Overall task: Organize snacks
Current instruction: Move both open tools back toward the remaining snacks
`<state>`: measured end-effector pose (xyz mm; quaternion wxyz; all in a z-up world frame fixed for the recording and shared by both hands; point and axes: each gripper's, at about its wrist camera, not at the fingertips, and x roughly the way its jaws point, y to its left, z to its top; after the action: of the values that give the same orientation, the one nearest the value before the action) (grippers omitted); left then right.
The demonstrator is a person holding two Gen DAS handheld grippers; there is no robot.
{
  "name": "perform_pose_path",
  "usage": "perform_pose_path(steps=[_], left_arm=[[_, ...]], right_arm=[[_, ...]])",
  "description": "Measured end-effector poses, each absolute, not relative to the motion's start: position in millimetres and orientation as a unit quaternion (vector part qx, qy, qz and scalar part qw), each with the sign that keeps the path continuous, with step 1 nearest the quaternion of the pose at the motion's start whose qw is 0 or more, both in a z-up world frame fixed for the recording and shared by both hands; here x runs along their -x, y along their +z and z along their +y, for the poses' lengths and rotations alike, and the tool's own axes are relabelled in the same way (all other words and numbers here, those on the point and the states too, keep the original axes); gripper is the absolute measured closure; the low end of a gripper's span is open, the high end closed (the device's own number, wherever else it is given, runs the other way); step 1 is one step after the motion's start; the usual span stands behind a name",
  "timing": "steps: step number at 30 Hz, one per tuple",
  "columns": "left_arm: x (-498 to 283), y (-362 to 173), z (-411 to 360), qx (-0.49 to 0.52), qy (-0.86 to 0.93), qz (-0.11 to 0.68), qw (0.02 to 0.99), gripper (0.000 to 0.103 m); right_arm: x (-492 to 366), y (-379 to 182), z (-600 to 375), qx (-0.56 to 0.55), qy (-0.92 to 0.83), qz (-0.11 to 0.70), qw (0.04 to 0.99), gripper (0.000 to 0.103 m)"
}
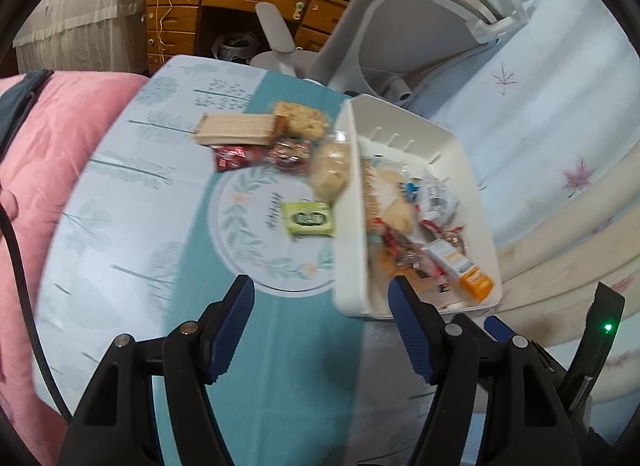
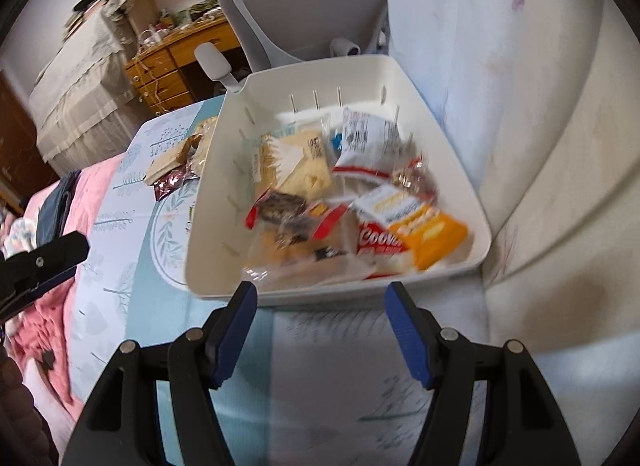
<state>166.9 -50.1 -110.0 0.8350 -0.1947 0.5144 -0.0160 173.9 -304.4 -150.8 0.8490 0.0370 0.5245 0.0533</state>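
A white plastic bin (image 1: 400, 109) (image 2: 448, 133) stands on the patterned table, holding several snack packets, among them an orange packet (image 1: 474, 280) (image 2: 432, 234) and a white one (image 2: 364, 137). Left of the bin, loose snacks lie on the cloth: a wafer pack (image 1: 236, 129), a crisp bar (image 1: 300, 119), a red wrapper (image 1: 236, 155), a clear pack of round biscuits (image 1: 330, 169) and a green packet (image 1: 308, 217). My left gripper (image 1: 320, 294) is open and holds nothing, just short of the bin's near left corner. My right gripper (image 2: 320, 294) is open at the bin's near rim, nothing between its pads.
A grey office chair (image 1: 400, 25) stands behind the table, with a wooden desk (image 1: 180, 9) beyond it. A pink blanket (image 1: 48, 153) lies to the left and a pale floral cover (image 1: 540, 105) to the right. My left gripper's black finger (image 2: 56, 252) shows at the right wrist view's left edge.
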Motion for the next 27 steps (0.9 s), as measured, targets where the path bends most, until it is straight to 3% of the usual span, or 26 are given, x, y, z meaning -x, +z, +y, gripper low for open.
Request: perform_pose_path(steps=[27], left_arm=[[-200.4,-93.1,108.0,0.0,-0.144,0.552,0.821,0.031]], right_arm=[[-124.8,-168.5,-152.1,-0.239,-0.099,0.537,0.803,0.036]])
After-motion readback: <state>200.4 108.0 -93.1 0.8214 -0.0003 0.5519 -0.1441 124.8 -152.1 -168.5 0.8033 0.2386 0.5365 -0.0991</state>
